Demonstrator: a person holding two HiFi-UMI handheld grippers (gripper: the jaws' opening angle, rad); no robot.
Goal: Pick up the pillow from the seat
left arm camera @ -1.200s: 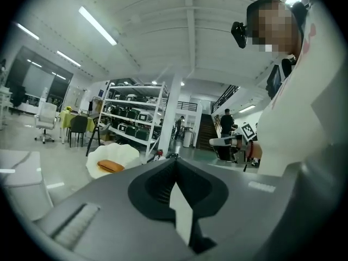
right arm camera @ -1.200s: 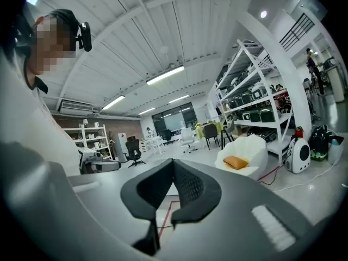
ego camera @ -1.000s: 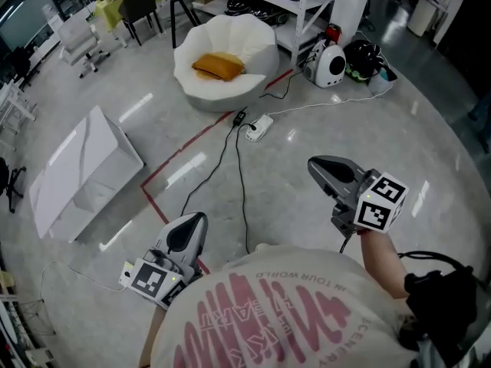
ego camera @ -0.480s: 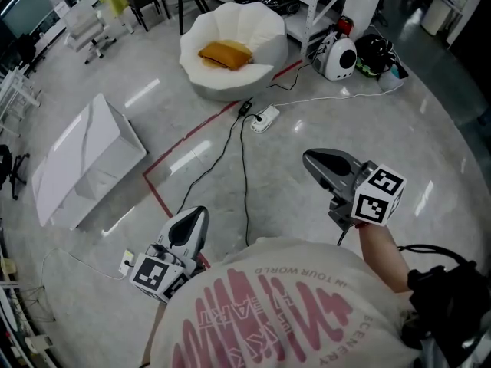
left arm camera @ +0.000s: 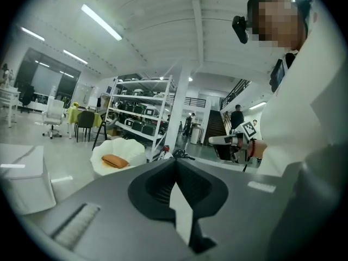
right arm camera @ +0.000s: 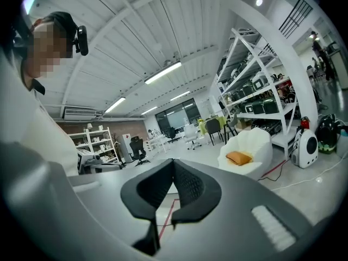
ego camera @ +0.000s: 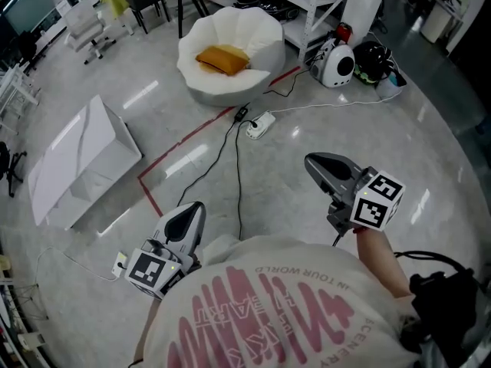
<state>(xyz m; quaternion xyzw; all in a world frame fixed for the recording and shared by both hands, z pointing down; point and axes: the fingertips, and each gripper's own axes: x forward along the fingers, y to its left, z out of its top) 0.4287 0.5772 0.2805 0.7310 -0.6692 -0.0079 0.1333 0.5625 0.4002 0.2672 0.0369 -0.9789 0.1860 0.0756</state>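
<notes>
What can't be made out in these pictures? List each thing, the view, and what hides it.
Black cable's near end: head view, hidden by the person's shirt.
Shelf's upper tiers: head view, cut off by the top edge.
Pillow fabric: left gripper view, too small.

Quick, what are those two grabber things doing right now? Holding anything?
Left gripper: jaws shut, holding nothing.
Right gripper: jaws shut, holding nothing.

Bright ceiling strips, floor glare, fisheye edges
</notes>
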